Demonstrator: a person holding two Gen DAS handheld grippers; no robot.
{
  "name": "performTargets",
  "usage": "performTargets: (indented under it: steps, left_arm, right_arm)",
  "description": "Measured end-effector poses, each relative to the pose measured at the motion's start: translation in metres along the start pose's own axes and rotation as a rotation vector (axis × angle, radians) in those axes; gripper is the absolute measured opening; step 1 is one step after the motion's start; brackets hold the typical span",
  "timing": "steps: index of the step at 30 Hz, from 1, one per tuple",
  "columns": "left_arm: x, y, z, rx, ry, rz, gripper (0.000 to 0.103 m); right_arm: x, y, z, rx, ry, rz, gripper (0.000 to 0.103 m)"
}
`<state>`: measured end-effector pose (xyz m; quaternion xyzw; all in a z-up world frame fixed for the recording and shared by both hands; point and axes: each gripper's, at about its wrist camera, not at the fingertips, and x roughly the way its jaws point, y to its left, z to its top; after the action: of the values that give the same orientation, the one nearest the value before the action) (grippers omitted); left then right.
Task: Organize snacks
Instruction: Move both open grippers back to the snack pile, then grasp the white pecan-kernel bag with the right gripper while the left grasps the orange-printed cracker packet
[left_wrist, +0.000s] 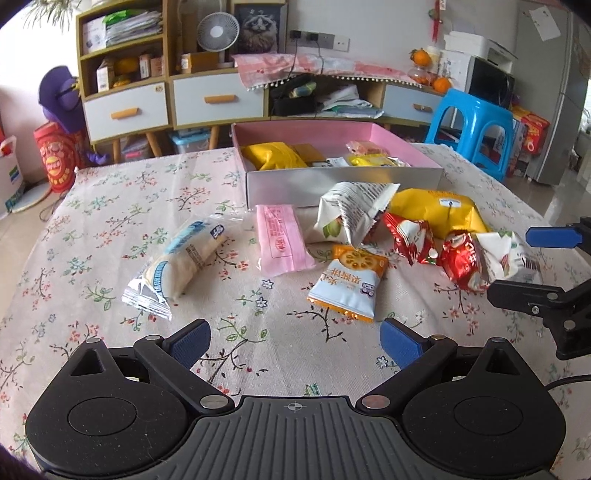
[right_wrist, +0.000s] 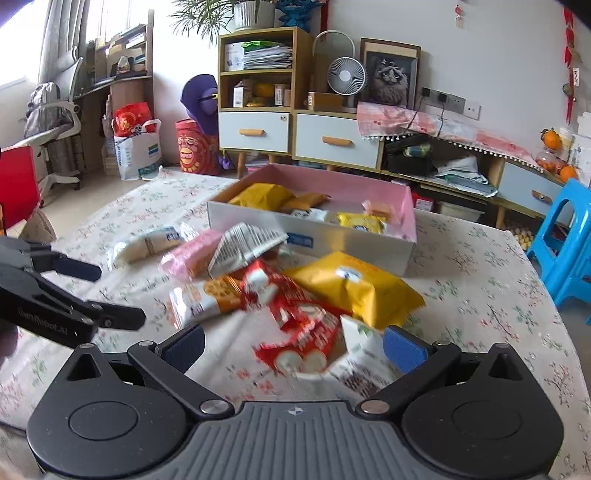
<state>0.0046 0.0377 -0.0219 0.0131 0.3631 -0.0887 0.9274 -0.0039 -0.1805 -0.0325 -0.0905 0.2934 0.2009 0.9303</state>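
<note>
My left gripper (left_wrist: 295, 341) hangs over the flowered tablecloth (left_wrist: 110, 206), jaws wide and holding nothing; the orange biscuit packet (left_wrist: 349, 286) lies just ahead of them. My right gripper (right_wrist: 293, 347) is spread wide too, with the red candy packet (right_wrist: 303, 332) lying between its fingers. The pink box (left_wrist: 343, 181) sits beyond the snack pile.

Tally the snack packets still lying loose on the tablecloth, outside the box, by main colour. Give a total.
Red: 2
White/printed: 2
Yellow: 1
Pink: 1
Orange-and-white: 1
Clear with blue print: 1
Total: 8
</note>
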Motion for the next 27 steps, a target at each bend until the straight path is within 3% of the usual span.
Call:
performTargets:
  steps: [8,14,25,27]
  left_arm:
    - [0.005,-0.019,-0.005,0.074,-0.03,-0.022,0.099]
    - [0.017,-0.033,-0.004,0.132,-0.032,-0.038,0.099]
    - [0.042,-0.023,0.012,0.09,-0.053,-0.088,0.096]
    - [0.047,-0.022,0.013,0.074,-0.04,-0.104,0.091]
  right_arm:
    - [-0.008,0.001,-0.025,-0.082,0.003,-0.017,0.094]
    - [-0.007,-0.006,-0.029,-0.071,0.017,-0.031,0.094]
    - [-0.003,-0.043,-0.018,0.196,0.021,-0.006,0.094]
    - [-0.001,-0.049,-0.015,0.236,0.02,0.005,0.094]
